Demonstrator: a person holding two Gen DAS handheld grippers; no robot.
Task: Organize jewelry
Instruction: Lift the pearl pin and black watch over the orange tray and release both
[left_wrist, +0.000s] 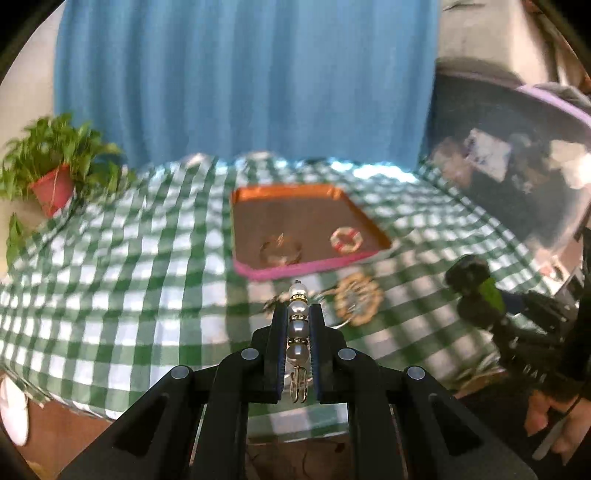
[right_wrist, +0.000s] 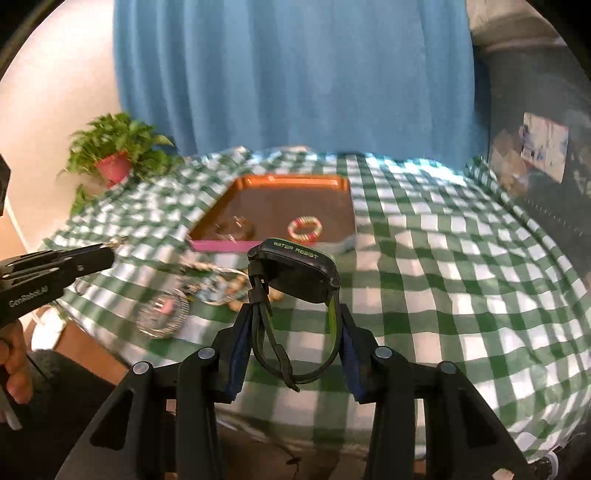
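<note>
Black right tool (right_wrist: 295, 325) grips watch (right_wrist: 295, 269) marked "WATER RESIST"; left tool (left_wrist: 298, 314) pinches pearl clip (left_wrist: 297, 325).

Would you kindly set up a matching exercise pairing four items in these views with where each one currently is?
Items:
1. pearl-beaded metal hair clip
2. black digital watch with green-lined strap
3. red-and-white striped ring-shaped bracelet
4. leafy green plant in a red pot

Places:
A. inside the orange tray
B. in the right gripper
C. far left table edge
D. in the left gripper

Pairs: 1-D, 2-B, 3-A, 4-C
</note>
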